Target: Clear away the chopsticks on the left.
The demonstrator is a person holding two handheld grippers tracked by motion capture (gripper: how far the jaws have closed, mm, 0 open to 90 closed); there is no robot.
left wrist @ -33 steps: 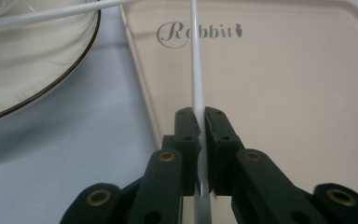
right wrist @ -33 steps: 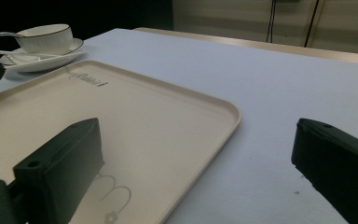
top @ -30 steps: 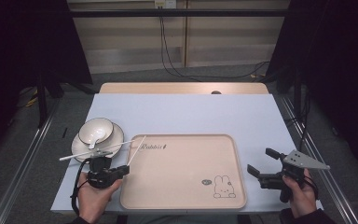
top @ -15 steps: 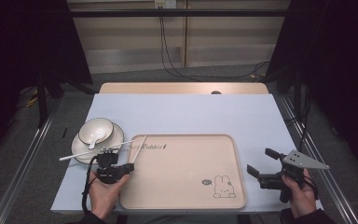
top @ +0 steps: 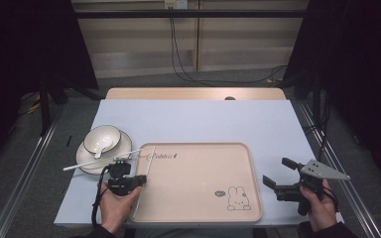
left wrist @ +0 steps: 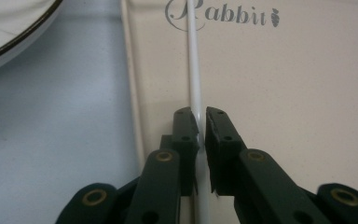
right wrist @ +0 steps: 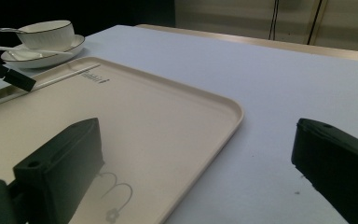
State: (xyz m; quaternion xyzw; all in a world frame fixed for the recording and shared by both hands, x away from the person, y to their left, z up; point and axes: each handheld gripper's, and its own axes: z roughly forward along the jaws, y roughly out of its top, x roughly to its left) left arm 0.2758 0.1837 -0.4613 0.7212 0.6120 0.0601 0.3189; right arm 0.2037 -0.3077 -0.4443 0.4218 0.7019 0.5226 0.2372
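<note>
Up close, the left gripper (left wrist: 200, 128) pinches a white chopstick (left wrist: 194, 70) over the tray (left wrist: 298, 93). From above, the right gripper (top: 279, 174) gapes wide.

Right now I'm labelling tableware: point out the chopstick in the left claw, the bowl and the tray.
chopstick (left wrist: 194, 70), left gripper view, mid-shaft above the jaws.
bowl (top: 102, 138), high view, inner wall.
tray (top: 193, 183), high view, bare centre.

"Rabbit" in grey script with a small carrot sign, printed on the beige tray (left wrist: 307, 93)
</note>
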